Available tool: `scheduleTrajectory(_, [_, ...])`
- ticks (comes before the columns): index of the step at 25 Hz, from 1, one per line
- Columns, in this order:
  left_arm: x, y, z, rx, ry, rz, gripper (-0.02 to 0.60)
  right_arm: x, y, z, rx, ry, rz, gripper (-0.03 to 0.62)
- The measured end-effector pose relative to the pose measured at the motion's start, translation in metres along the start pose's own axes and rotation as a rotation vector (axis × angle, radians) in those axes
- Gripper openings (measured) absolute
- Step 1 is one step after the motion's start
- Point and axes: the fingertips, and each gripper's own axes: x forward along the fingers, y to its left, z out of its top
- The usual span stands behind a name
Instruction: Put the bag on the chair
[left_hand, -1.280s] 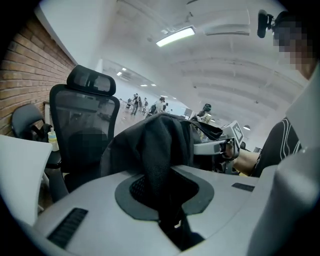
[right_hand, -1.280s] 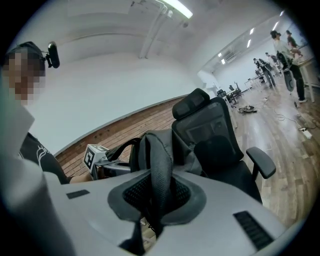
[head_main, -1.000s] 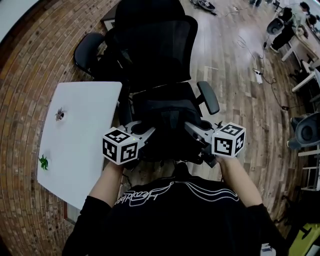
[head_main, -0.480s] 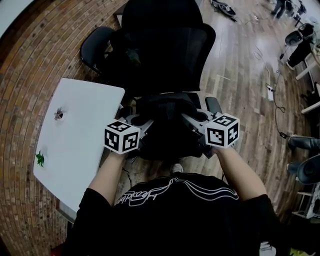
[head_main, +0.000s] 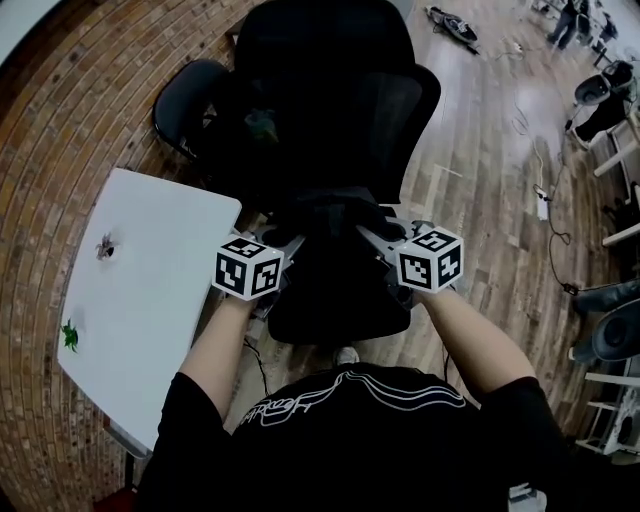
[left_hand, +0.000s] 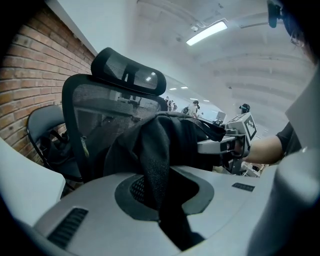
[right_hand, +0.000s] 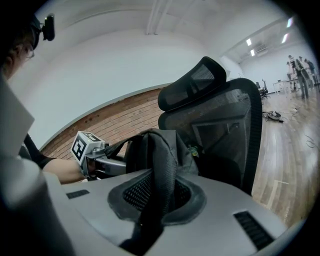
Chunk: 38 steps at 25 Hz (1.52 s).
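A black bag (head_main: 335, 215) hangs between my two grippers, over the seat (head_main: 340, 300) of a black mesh office chair (head_main: 330, 90). My left gripper (head_main: 288, 248) is shut on one black shoulder strap (left_hand: 156, 165), which runs down between its jaws. My right gripper (head_main: 378, 242) is shut on the other strap (right_hand: 162, 180). The bag's body (left_hand: 175, 140) bulges in front of the chair's backrest (right_hand: 225, 135). The chair's headrest (left_hand: 127, 72) stands above it. Whether the bag touches the seat is hidden.
A white table (head_main: 140, 300) stands at my left with a small green thing (head_main: 70, 335) and a dark speck on it. A second black chair (head_main: 185, 95) sits behind. Brick floor lies left, wood floor right with cables and more chairs (head_main: 600, 340).
Both grippers and the bag have moved forward over the chair seat, and the grippers have drawn slightly closer together. The view has shifted toward the chair.
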Motion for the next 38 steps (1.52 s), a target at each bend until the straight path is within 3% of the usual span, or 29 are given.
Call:
scheduleTrajectory(6, [0.034, 0.033, -0.011, 0.008, 0.009, 0.050, 0.071, 0.033, -0.037, -0.015, -0.056, 0.052, -0.030, 0.044])
scheduleTrajectory(13, [0.060, 0.058, -0.065, -0.054, 0.082, 0.094, 0.074, 0.065, -0.059, -0.071, -0.063, 0.195, -0.045, 0.057])
scheduleTrajectory(22, [0.073, 0.067, -0.083, -0.058, 0.045, 0.104, 0.074, 0.077, -0.069, -0.090, -0.065, 0.185, -0.067, 0.057])
scheduleTrajectory(28, [0.075, 0.069, -0.084, -0.061, 0.064, 0.124, 0.087, 0.077, -0.073, -0.091, -0.025, 0.213, -0.075, 0.070])
scheduleTrajectory(31, [0.071, 0.074, -0.082, -0.102, 0.049, 0.148, 0.141, 0.073, -0.075, -0.088, -0.031, 0.220, -0.095, 0.112])
scheduleTrajectory(34, [0.058, 0.081, -0.078, -0.134, -0.011, 0.187, 0.262, 0.064, -0.078, -0.085, -0.019, 0.198, -0.110, 0.169])
scheduleTrajectory(36, [0.049, 0.081, -0.077, -0.153, -0.050, 0.184, 0.317, 0.055, -0.078, -0.083, 0.006, 0.167, -0.111, 0.284])
scheduleTrajectory(38, [0.044, 0.077, -0.075, -0.143, -0.062, 0.171, 0.330, 0.046, -0.077, -0.075, -0.001, 0.139, -0.118, 0.299])
